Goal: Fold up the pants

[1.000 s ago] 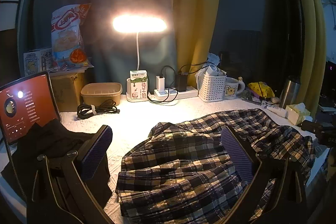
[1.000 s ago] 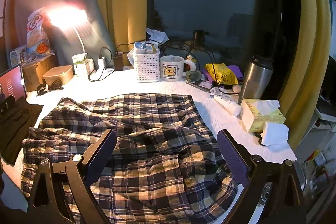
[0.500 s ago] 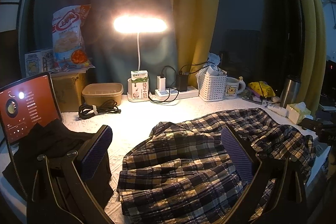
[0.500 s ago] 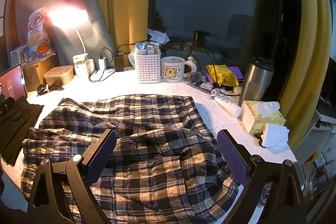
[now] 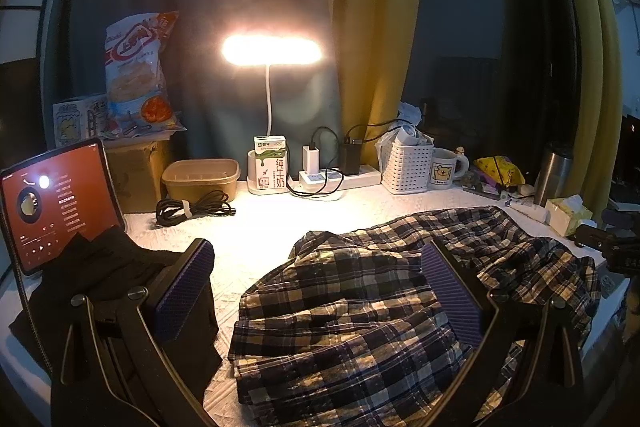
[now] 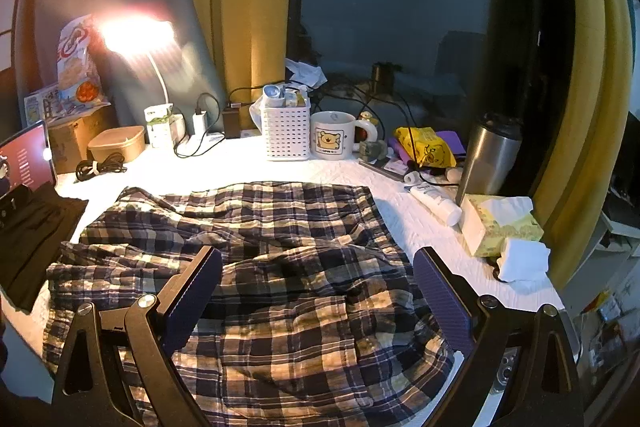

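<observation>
Plaid pants (image 5: 380, 299) lie rumpled and spread across the white tabletop; they also fill the middle of the right wrist view (image 6: 260, 247). My left gripper (image 5: 316, 291) is open and empty, held above the pants' left edge. Its left finger is over a black garment (image 5: 104, 279). My right gripper (image 6: 318, 287) is open and empty, held above the pants' near right part. Neither gripper touches the cloth.
A lit desk lamp (image 5: 272, 51), milk carton (image 5: 272, 163), power strip (image 5: 340, 179), white basket (image 6: 286, 131), mug (image 6: 332, 135), steel tumbler (image 6: 488, 159) and tissue box (image 6: 500, 223) line the back and right. A tablet (image 5: 56, 203) stands at left. A coiled cable (image 5: 192, 207) lies nearby.
Both wrist views have shifted very slightly. The pants and both open grippers look unchanged.
</observation>
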### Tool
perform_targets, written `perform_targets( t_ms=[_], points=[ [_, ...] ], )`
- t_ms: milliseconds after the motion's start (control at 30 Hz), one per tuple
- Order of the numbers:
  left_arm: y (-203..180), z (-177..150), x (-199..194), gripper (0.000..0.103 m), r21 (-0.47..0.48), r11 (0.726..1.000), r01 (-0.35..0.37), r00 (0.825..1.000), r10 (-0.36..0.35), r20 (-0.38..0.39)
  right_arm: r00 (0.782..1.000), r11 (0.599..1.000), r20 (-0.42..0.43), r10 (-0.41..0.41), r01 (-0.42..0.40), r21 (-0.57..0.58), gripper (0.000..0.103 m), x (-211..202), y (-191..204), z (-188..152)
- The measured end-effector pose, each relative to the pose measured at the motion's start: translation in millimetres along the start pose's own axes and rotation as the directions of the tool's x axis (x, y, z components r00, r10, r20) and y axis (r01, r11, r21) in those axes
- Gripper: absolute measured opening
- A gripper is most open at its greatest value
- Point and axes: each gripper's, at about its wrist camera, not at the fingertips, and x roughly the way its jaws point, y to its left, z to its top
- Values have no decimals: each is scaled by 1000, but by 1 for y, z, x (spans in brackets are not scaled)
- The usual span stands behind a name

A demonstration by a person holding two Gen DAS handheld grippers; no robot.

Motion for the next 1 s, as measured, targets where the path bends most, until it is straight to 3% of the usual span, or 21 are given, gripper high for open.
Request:
perform_targets(
  t_ms=[1000],
  points=[
    [2,-1,-3,102,1,1000,0,1000,0,3,1000,1000,-2,-2,2,-1,97,1,2,1]
  ],
)
